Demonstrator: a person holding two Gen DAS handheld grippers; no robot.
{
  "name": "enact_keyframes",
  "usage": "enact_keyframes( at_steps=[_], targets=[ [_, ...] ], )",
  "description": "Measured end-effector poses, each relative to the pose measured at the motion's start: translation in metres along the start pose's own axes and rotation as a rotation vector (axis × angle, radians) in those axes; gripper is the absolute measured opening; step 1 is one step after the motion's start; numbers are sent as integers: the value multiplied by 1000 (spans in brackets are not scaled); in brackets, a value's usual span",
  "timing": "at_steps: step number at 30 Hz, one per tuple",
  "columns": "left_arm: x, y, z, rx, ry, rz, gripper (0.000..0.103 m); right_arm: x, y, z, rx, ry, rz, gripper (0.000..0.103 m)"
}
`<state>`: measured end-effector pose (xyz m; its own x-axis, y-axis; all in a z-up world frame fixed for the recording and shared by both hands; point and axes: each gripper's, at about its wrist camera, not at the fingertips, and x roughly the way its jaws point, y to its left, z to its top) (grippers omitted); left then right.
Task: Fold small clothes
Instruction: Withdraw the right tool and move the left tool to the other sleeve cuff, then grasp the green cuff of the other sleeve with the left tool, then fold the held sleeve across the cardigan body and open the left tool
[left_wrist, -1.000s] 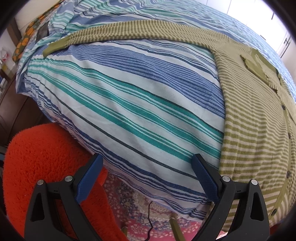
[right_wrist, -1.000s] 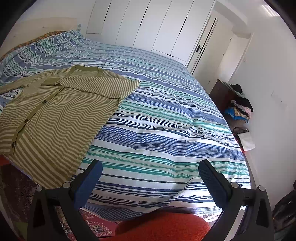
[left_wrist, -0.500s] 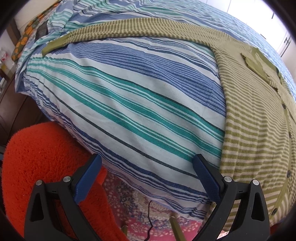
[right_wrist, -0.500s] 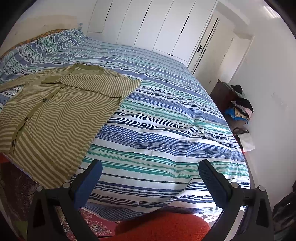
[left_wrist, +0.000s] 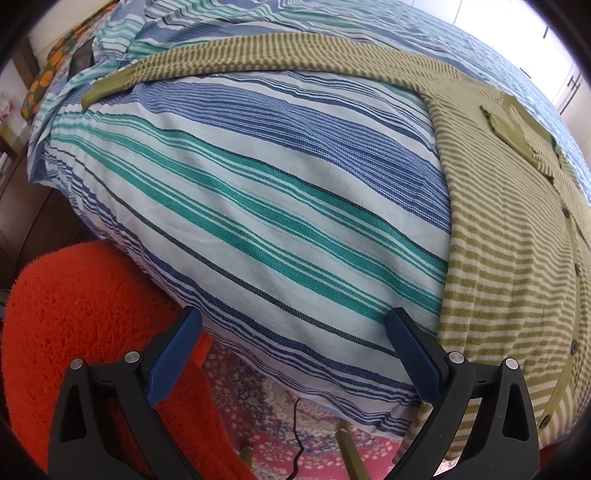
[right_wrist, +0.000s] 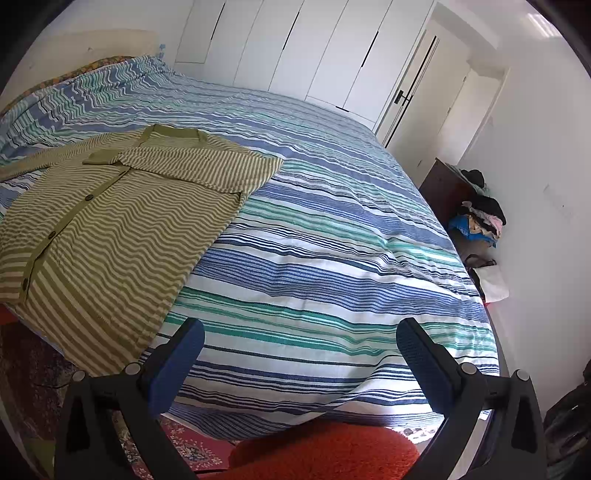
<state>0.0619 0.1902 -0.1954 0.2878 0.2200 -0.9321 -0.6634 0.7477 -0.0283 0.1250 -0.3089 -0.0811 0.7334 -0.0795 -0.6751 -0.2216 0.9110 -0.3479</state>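
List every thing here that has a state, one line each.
Cardigan: flat on the bed, buttoned.
Right sleeve: folded across the chest.
Left sleeve: stretched out straight, unfolded.
Left gripper: open, empty, above the bed edge.
Right gripper: open, empty, above the bed edge.
Bedspread: spread over the bed.

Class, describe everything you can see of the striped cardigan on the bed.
The cardigan is a knit in olive and cream stripes, with a plain olive button band, dark buttons and an olive collar. It lies flat, front up and buttoned, on the striped bedspread, its hem at the bed's near edge. One sleeve is folded across the chest; the other stretches straight out, ending in an olive cuff. Neither gripper touches it.
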Motion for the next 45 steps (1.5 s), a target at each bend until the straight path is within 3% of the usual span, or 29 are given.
enact_keyframes(
  at_steps=[4,7,15,17,20,27,28,29,30,31,32,35,38,41,45],
  targets=[
    [-12,25,17,-86,18,-141,100,0,0,-1,2,4,0,103],
    [-20,71,41,-243,-23,-250,100,0,-1,-2,1,10,-2,103],
    [2,238,116,-737,-150,-425,99,6,-6,-2,20,35,-3,103],
    [19,266,126,-833,-143,-468,92,7,-2,-1,8,41,-8,103],
    [46,289,137,-924,-107,-518,74,10,5,1,-23,52,-15,103],
    [65,309,153,-1054,-152,-532,71,19,18,2,-82,95,-30,103],
    [64,312,156,-1060,-162,-534,61,20,19,2,-86,102,-31,103],
    [65,315,159,-1059,-162,-536,42,22,20,2,-89,110,-32,103],
    [67,318,162,-1059,-152,-539,31,23,20,2,-92,116,-33,103],
    [72,321,166,-1066,-137,-539,8,24,20,2,-93,120,-34,103],
    [77,323,168,-1073,-123,-542,4,24,21,3,-95,123,-35,103],
    [65,321,168,-1031,-146,-493,2,25,21,3,-97,125,-35,103],
    [27,285,191,-811,-192,-417,2,25,21,3,-95,121,-34,103],
    [-22,221,221,-565,-238,-417,2,24,19,3,-90,115,-29,103],
    [-89,104,258,-295,-285,-489,2,19,14,1,-66,96,-26,103]
  ],
)
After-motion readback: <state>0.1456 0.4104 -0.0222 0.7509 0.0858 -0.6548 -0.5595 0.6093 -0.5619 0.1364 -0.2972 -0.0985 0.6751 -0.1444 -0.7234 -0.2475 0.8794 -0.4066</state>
